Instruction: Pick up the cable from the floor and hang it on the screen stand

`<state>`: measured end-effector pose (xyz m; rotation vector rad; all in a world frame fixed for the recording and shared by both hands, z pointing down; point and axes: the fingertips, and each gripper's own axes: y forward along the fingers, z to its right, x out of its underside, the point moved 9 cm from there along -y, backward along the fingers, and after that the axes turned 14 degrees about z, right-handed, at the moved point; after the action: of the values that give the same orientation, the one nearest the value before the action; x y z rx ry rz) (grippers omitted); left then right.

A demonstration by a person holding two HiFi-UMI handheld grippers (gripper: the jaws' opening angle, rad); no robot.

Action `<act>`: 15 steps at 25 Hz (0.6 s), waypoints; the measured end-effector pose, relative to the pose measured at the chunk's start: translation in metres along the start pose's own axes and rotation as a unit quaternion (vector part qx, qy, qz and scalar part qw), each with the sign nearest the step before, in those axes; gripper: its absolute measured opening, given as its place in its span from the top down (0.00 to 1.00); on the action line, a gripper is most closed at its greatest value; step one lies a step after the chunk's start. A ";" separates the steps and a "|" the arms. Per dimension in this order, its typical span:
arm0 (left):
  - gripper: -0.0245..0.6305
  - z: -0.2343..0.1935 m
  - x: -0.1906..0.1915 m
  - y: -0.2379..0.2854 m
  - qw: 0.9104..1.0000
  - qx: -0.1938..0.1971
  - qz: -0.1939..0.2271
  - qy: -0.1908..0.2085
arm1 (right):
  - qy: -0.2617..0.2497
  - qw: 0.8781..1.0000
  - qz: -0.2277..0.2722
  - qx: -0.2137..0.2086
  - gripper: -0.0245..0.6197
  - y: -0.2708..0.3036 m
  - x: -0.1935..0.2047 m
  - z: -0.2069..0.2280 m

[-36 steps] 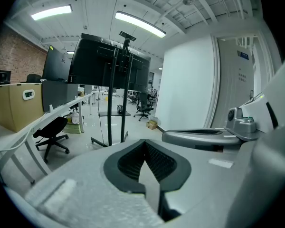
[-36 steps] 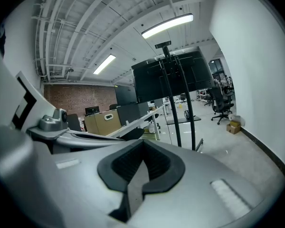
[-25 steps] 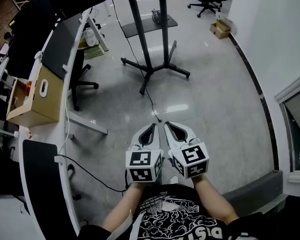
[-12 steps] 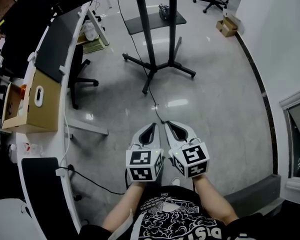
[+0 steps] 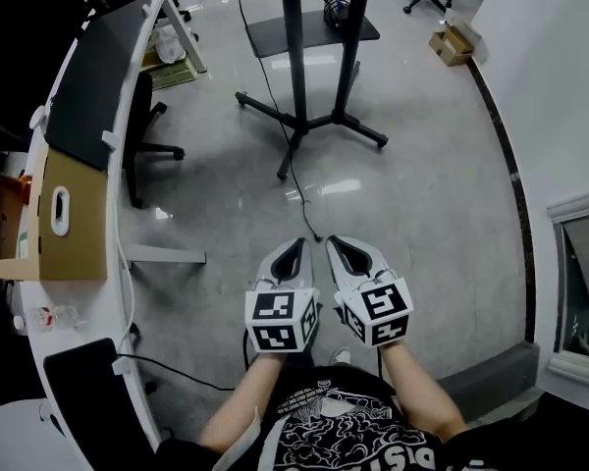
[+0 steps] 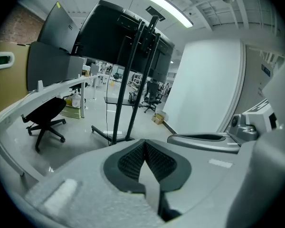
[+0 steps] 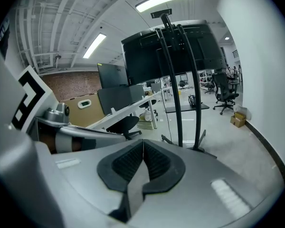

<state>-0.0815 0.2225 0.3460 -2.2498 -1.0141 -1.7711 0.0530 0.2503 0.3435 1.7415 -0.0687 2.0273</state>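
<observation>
Grey floor (image 5: pixel 422 224) ahead carries the cable (image 5: pixel 302 204), trailing from the screen stand (image 5: pixel 294 57) toward me. Both the left tongs (image 5: pixel 296 247) and right tongs (image 5: pixel 337 244) are clenched empty; I'd open one, then stoop low for the near end.

Ahead of the left claw (image 5: pixel 294 248) and the right claw (image 5: pixel 340 246), the glossy grey floor (image 5: pixel 422 194) lies open from 12 to 3 o'clock, as far as the white wall (image 5: pixel 560 86) with its dark skirting. At 12 o'clock the black twin-post screen stand (image 5: pixel 295 67) spreads its feet across the way. A thin black cable (image 5: pixel 304 209) trails from it toward the claws. At 10 o'clock a black swivel chair (image 5: pixel 142 130) crowds the long white bench (image 5: pixel 93 297), which closes off the left side.
</observation>
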 end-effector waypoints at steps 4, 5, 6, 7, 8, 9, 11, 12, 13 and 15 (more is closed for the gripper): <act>0.97 -0.027 -0.006 0.024 1.000 0.000 -0.010 -0.009 | -0.004 1.000 -0.029 0.009 0.95 0.030 0.002 0.008; 0.97 -0.033 -0.007 0.029 1.000 0.000 -0.012 -0.012 | -0.005 0.999 -0.033 0.011 0.95 0.037 0.002 0.009; 0.97 -0.038 -0.009 0.033 1.000 0.001 -0.014 -0.015 | -0.006 0.999 -0.038 0.012 0.95 0.043 0.002 0.011; 0.97 -0.044 -0.010 0.038 1.000 0.001 -0.015 -0.017 | -0.008 0.999 -0.043 0.013 0.95 0.050 0.002 0.012; 0.97 -0.049 -0.010 0.042 1.000 0.001 -0.017 -0.019 | -0.010 0.999 -0.049 0.013 0.95 0.057 0.002 0.013; 0.97 -0.054 -0.010 0.046 1.000 0.002 -0.020 -0.021 | -0.012 0.998 -0.054 0.013 0.95 0.062 0.003 0.014; 0.97 -0.062 -0.007 0.054 0.999 0.006 -0.027 -0.025 | -0.015 0.998 -0.066 0.013 0.95 0.072 0.006 0.016; 0.97 -0.066 -0.004 0.058 0.999 0.008 -0.030 -0.025 | -0.017 0.997 -0.071 0.013 0.94 0.076 0.008 0.018; 0.97 -0.070 -0.002 0.063 0.999 0.010 -0.032 -0.024 | -0.019 0.997 -0.077 0.012 0.94 0.081 0.012 0.019; 0.97 -0.078 0.005 0.073 0.999 0.009 -0.035 -0.027 | -0.024 0.996 -0.090 0.007 0.94 0.091 0.020 0.024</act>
<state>-0.1051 0.1317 0.3980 -2.2895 -1.1267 -1.7290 0.0400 0.1679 0.3909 1.7377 0.0851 1.8614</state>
